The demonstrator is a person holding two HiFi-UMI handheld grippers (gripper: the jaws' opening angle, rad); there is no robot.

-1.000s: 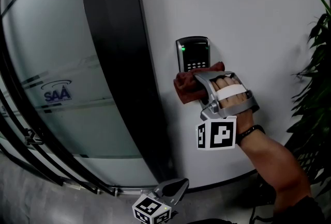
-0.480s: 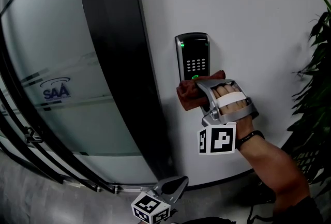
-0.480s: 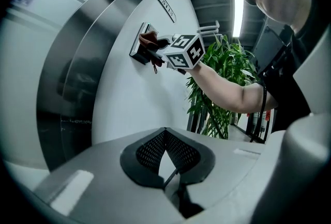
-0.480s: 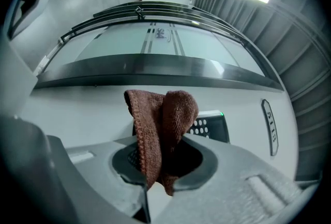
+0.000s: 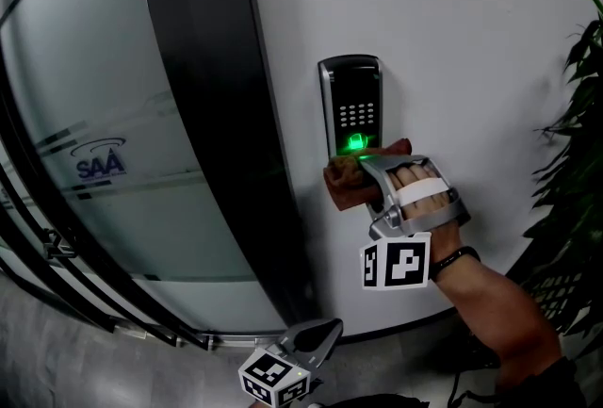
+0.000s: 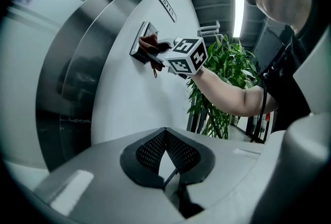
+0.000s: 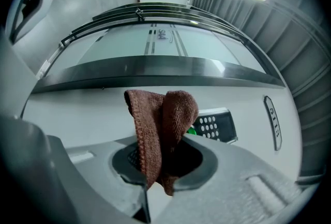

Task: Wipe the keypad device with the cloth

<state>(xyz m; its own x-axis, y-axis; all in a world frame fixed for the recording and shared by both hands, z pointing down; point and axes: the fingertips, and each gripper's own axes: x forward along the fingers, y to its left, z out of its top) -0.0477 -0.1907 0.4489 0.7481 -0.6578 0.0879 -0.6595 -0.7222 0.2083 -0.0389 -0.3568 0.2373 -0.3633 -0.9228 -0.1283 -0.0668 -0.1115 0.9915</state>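
Observation:
The black keypad device (image 5: 350,105) is mounted on the white wall, its keys uncovered and a green light glowing at its lower end. My right gripper (image 5: 369,172) is shut on a brown cloth (image 5: 345,184) and presses it against the wall at the device's bottom edge. In the right gripper view the cloth (image 7: 161,122) stands bunched between the jaws, with the keypad (image 7: 216,125) just behind it. My left gripper (image 5: 320,336) hangs low near the floor, shut and with nothing in it. The left gripper view shows the keypad (image 6: 140,46) and the cloth (image 6: 151,46) far off.
A dark curved door post (image 5: 212,114) runs left of the keypad, with a frosted glass panel (image 5: 94,152) beyond it. A leafy plant (image 5: 577,133) stands at the right. A small oval plate (image 7: 272,122) sits on the wall past the keypad.
My right gripper has slid the cloth down the keypad, off the keys to its bottom edge. The green light at the bottom now shows. The left gripper stayed put.

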